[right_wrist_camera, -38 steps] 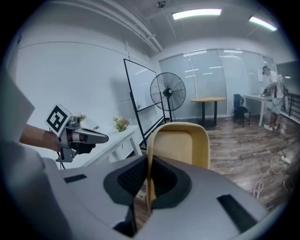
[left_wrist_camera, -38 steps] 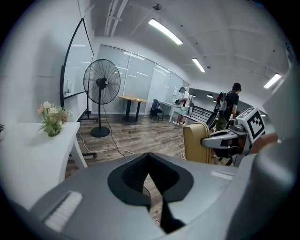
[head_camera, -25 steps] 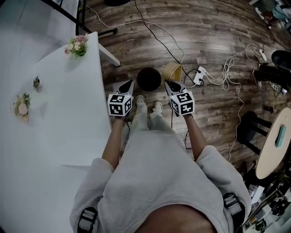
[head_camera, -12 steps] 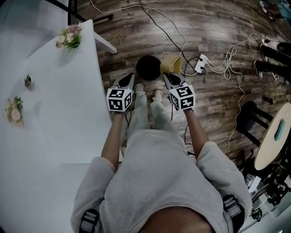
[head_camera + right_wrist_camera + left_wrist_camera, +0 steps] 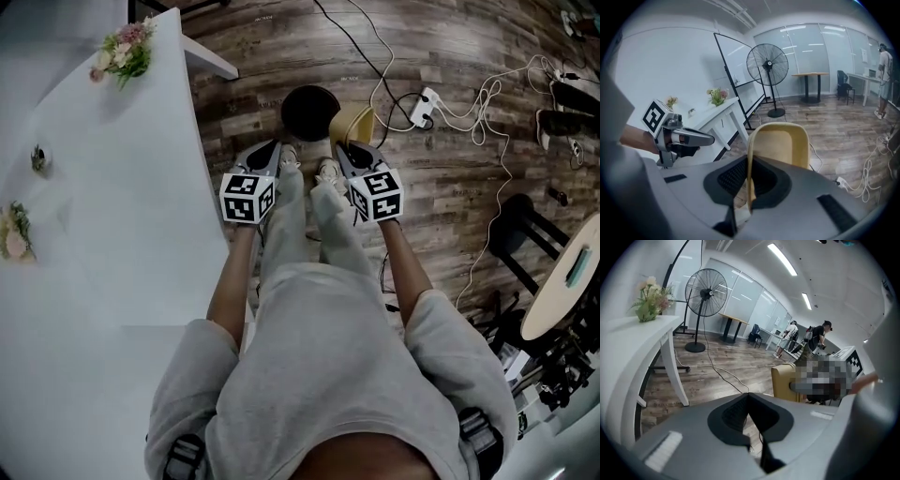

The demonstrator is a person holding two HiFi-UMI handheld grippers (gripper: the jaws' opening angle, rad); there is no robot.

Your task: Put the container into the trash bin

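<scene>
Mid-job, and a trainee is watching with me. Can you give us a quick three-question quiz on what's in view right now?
1. True or false: the left gripper holds the container.
2. Pick one. In the head view, the trash bin stands: A) on the white table; B) on the floor, just past the person's shoes; C) between the left gripper's jaws.
3. Fill in: the right gripper is shut on the container's side ____.

Key: 1 false, its jaws are together with nothing between them; 2 B; 3 wall.
</scene>
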